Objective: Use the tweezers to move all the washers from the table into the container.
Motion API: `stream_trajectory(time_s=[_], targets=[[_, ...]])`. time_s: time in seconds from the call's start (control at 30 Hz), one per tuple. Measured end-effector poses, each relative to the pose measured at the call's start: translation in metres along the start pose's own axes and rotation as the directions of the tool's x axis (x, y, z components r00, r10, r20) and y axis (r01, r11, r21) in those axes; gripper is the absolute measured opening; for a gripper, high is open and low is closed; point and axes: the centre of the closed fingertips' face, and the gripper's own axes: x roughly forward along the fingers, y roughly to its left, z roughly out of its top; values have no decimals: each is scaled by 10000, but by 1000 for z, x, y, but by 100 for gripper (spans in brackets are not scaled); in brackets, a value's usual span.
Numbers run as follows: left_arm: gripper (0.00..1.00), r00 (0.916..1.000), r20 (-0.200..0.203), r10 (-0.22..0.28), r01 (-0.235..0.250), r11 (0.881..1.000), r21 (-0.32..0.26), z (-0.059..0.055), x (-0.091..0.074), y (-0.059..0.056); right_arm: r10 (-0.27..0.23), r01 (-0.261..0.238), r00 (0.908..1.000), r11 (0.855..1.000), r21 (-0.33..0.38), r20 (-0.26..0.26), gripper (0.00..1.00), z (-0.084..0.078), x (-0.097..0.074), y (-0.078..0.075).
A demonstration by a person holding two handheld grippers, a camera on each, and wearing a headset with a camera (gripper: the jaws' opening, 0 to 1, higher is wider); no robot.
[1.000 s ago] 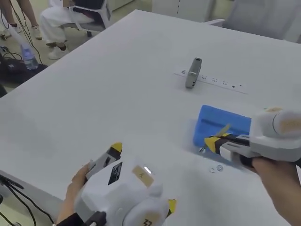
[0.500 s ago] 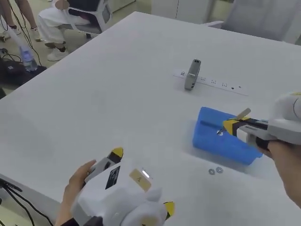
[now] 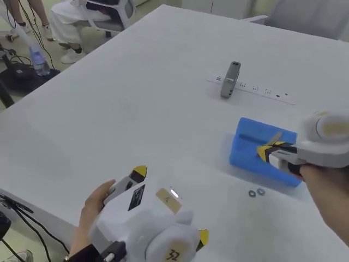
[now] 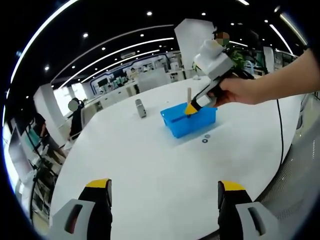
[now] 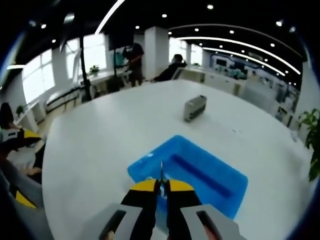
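Washers [image 3: 256, 192], two, wait beside the container [image 3: 251, 164]; my right gripper [image 5: 160, 187] pinches tweezers [image 5: 161, 170] over it, left gripper [image 4: 165, 185] gapes.

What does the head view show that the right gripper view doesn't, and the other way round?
The head view adds two washers lying on the table and a water bottle on the floor. The right gripper view adds a leafy plant and ceiling lights. Both show the blue container and a grey device further back.
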Motion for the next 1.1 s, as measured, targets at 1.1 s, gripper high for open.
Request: stream_trajectory(time_s=[1.1], targets=[[90,10000,-62,-71,71,9999,71,-1,0,-2,806,-855,9904,9955,398,1126,3,12,-56,38]])
